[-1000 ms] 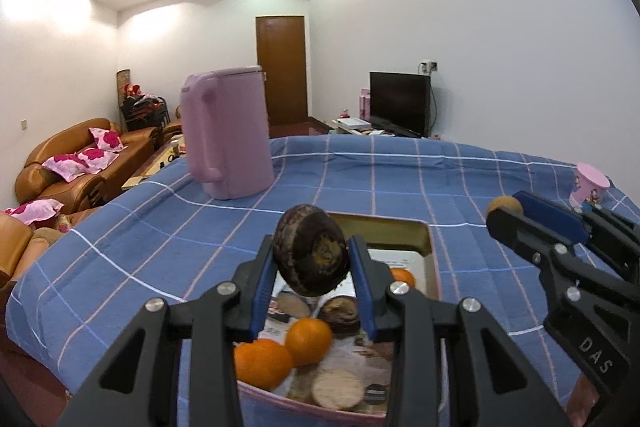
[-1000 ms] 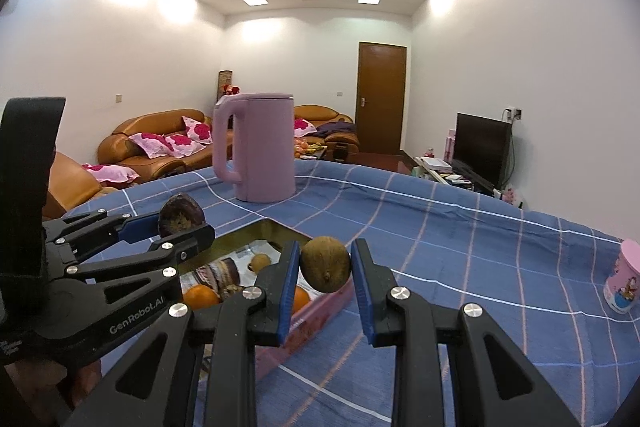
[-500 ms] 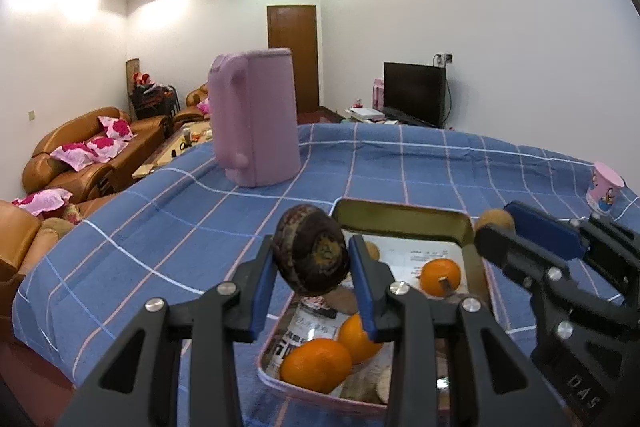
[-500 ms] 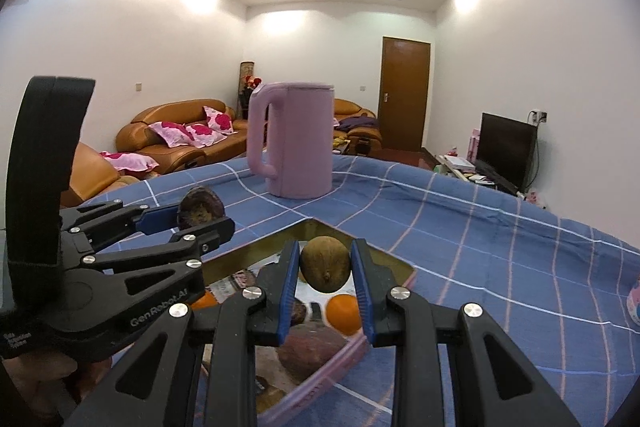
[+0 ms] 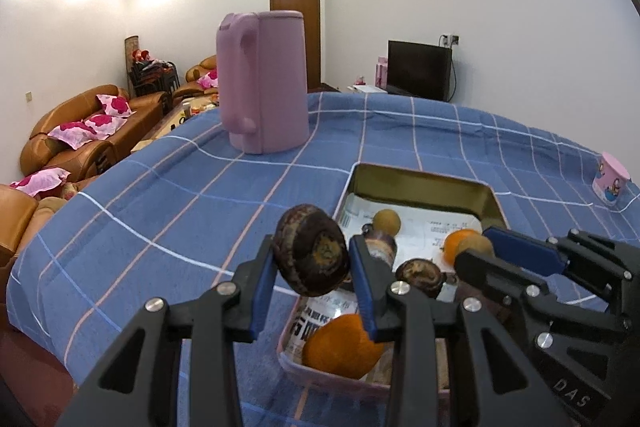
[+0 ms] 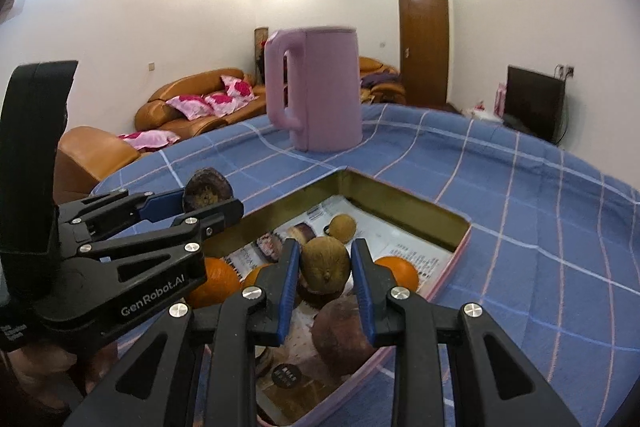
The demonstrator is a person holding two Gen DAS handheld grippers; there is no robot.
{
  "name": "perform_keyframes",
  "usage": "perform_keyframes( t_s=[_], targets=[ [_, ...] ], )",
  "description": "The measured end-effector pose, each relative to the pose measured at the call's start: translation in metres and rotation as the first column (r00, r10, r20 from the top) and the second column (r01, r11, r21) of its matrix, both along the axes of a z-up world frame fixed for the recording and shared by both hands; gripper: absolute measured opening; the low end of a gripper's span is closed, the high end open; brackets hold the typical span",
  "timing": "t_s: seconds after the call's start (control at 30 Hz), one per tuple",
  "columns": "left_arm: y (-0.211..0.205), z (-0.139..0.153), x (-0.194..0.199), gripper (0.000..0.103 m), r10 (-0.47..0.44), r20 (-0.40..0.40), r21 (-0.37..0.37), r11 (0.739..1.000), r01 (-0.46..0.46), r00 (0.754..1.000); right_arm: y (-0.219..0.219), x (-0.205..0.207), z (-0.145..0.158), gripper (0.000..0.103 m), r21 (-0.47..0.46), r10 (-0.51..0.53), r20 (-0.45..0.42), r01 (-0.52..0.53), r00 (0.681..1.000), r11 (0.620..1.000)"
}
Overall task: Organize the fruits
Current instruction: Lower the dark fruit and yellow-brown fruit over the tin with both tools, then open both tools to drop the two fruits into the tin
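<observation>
My left gripper is shut on a dark purple-brown round fruit, held above the tray's left edge; it also shows in the right wrist view. My right gripper is shut on a small brown-green fruit, held over the tray; it also shows in the left wrist view. The rectangular tin tray on the blue checked cloth holds oranges, a small tan fruit and dark fruits.
A tall pink kettle stands on the cloth beyond the tray. A small pink cup sits at the far right. The table edge drops off to the left, with sofas beyond it.
Both grippers have moved forward and lower over the tray with their fruits still held. The kettle looks nearer and larger.
</observation>
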State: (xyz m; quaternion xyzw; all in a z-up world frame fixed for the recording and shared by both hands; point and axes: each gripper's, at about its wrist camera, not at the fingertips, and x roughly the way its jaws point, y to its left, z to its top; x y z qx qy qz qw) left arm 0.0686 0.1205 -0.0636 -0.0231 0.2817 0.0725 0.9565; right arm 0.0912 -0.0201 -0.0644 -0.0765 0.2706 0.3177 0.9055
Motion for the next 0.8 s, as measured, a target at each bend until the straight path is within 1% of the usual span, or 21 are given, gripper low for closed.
perform_keyframes(
  t_s=[0.1,0.2,0.23,0.37,0.43,0.47,0.53,0.57,0.63,0.8],
  targets=[
    [0.000,-0.001,-0.002,0.038,0.001,0.001,0.007,1.000,-0.001,1.000,0.003,-0.002,0.000,0.029,-0.017,0.008,0.004,-0.008,1.000,1.000],
    [-0.002,-0.001,-0.002,0.040,-0.002,-0.003,0.007,1.000,0.002,1.000,0.008,-0.002,-0.003,0.029,-0.038,0.015,-0.007,-0.015,1.000,0.999],
    [-0.003,-0.002,-0.002,0.043,-0.001,-0.004,0.013,1.000,0.001,1.000,0.008,-0.002,-0.003,0.029,-0.040,0.019,-0.011,-0.019,1.000,0.999],
    [-0.006,-0.001,-0.003,0.047,-0.011,-0.001,0.018,1.000,0.012,1.000,0.010,-0.004,-0.003,0.029,-0.050,0.029,-0.005,-0.029,1.000,0.998],
    [-0.005,0.000,-0.005,0.057,0.000,0.003,0.020,1.000,0.000,1.000,0.009,-0.006,-0.004,0.029,-0.053,0.023,-0.003,-0.023,1.000,0.998],
    [-0.004,0.000,-0.006,0.059,0.003,0.006,0.019,1.000,-0.003,1.000,0.007,-0.006,-0.004,0.030,-0.051,0.017,-0.002,-0.017,1.000,0.999],
    [-0.003,0.002,-0.008,0.067,0.014,0.013,0.017,1.000,-0.014,1.000,0.003,-0.006,-0.003,0.037,-0.036,0.006,-0.003,-0.007,1.000,0.999],
    [-0.002,0.002,-0.009,0.068,0.016,0.016,0.015,1.000,-0.017,1.000,0.001,-0.006,-0.002,0.039,-0.028,0.000,-0.006,0.000,1.000,1.000],
    [-0.002,0.004,-0.011,0.070,0.010,0.025,0.010,1.000,-0.010,1.000,-0.004,-0.006,-0.001,0.048,-0.014,-0.013,-0.006,0.013,1.000,1.000],
    [-0.008,0.010,-0.019,0.075,0.006,0.052,0.021,1.000,-0.007,0.999,-0.011,-0.014,0.003,0.050,-0.012,-0.033,0.028,0.033,0.999,0.999]
  ],
)
